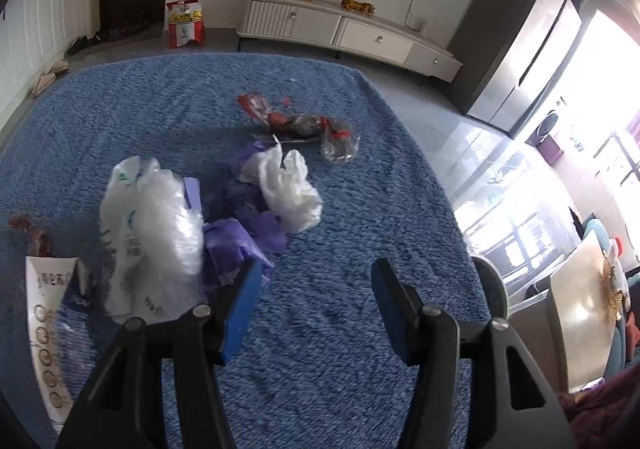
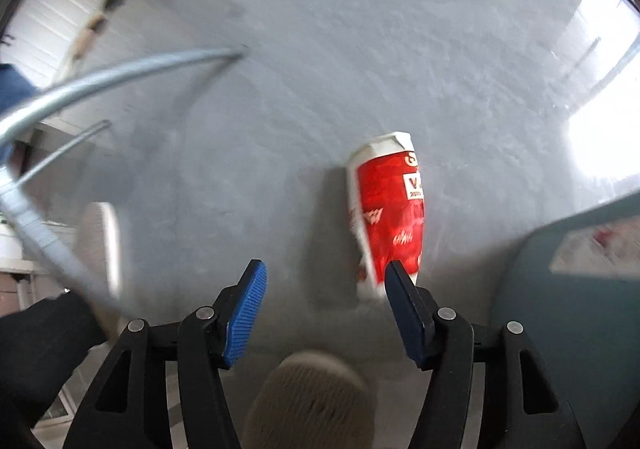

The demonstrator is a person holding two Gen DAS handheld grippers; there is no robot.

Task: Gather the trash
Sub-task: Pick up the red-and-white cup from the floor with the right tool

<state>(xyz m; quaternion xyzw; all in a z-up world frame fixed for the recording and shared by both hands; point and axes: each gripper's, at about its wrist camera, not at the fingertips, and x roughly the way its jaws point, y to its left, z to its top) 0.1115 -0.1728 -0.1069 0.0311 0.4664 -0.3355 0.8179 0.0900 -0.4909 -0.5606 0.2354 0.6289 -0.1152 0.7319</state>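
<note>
Gaping empty, both tools: left [image 1: 316, 281] over litter, right [image 2: 326, 281] beside "V"-marked red wrapper [image 2: 390, 209].

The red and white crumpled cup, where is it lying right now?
In the right wrist view, the red and white cup lies on its side on the grey floor, right of centre, its near end behind the right-hand jaw of the open right gripper.

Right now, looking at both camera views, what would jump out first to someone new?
On the fluffy blue rug, a heap of crumpled white, clear and purple plastic bags lies just ahead of the left gripper, jaws open. In the right wrist view, a crushed red and white paper cup lies on the grey floor, by the open right gripper.
</note>
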